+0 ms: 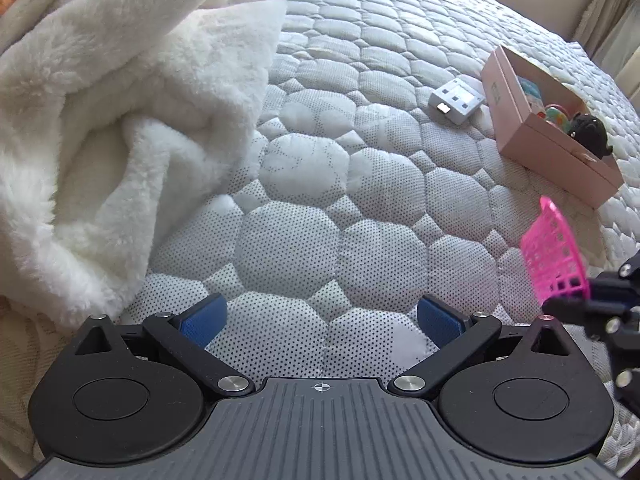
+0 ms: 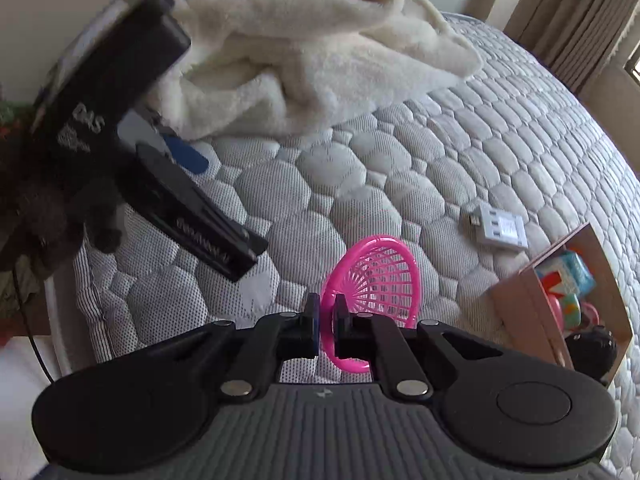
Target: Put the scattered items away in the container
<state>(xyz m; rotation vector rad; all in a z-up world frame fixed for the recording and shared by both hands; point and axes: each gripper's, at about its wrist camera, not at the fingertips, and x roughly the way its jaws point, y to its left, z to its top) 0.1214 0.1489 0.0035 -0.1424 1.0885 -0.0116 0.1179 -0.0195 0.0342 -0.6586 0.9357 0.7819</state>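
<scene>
Basket (image 2: 374, 280), a small pink plastic mesh one, sits at centre of the right wrist view, pinched by its rim between the pressed-together fingers of the right hand-held gripper (image 2: 326, 322); it hangs tilted above the bed (image 2: 360, 184), mouth turned toward the upper left of the frame. Gripping the thin rim looks like the sensible hold, since the open weave gives little else to clamp. At the right edge of that view lies the box (image 2: 520, 304), a pink open carton already holding colourful small things and a dark toy, so I judge the basket is bound there. A white adapter (image 2: 498, 230) lies on the bed just beside the box, upper right of centre, not yet tidied. The left hand-held gripper (image 1: 322, 318) is spread wide with nothing between its blue pads, low in its own frame over bare quilting, probably kept free for that adapter. A fluffy white blanket (image 1: 120, 120) fills the upper left. White lettering on the other gripper's body, left of the right wrist view, is too blurred to read.
</scene>
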